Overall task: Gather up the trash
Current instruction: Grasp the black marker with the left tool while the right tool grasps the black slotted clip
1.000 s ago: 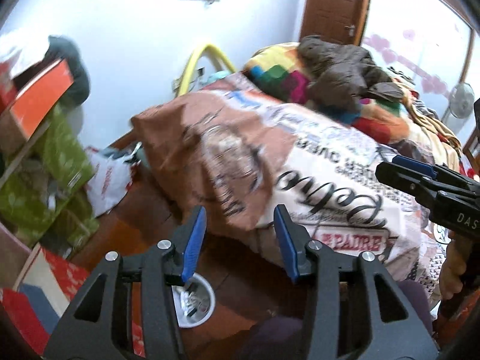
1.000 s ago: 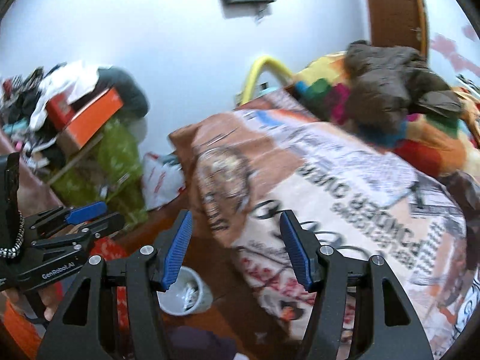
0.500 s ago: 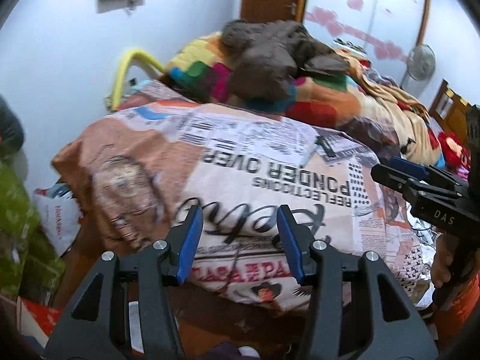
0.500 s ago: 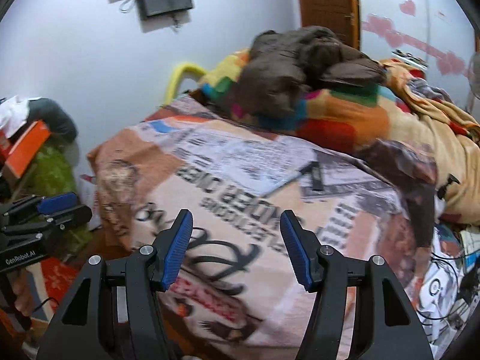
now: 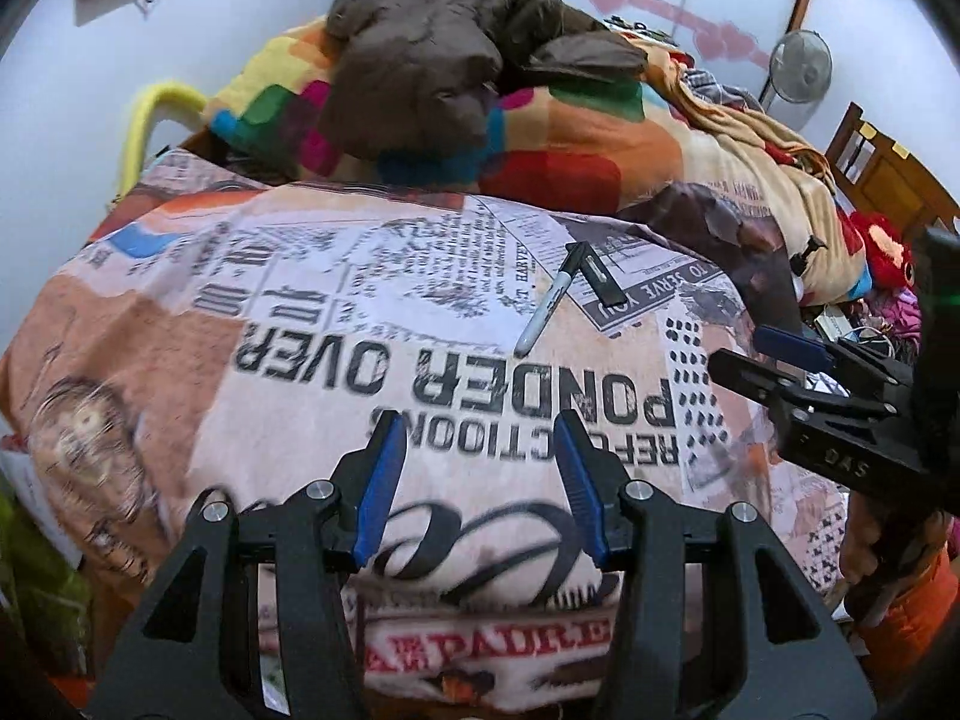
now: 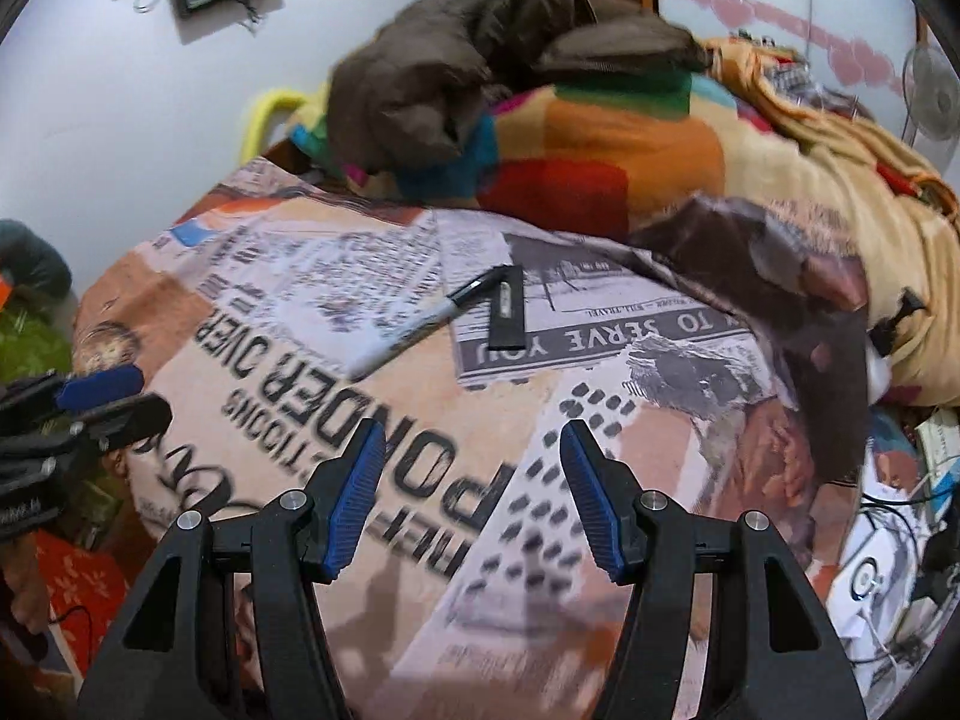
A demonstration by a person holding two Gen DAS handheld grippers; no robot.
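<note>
A marker pen with a black cap lies on the newspaper-print bedspread, next to a flat black strip. Both also show in the right wrist view, the pen and the strip. My left gripper is open and empty above the near part of the bed. My right gripper is open and empty, also short of the pen. Each gripper shows in the other's view, the right one and the left one.
A brown jacket lies on a colourful blanket at the far end of the bed. A fan stands at the back right. Cables and clutter lie right of the bed. Green and red items sit to the left.
Both views have swung up and right from the floor and its small bin onto the top of the bed. The pen and black strip have come into view. Both grippers stay open.
</note>
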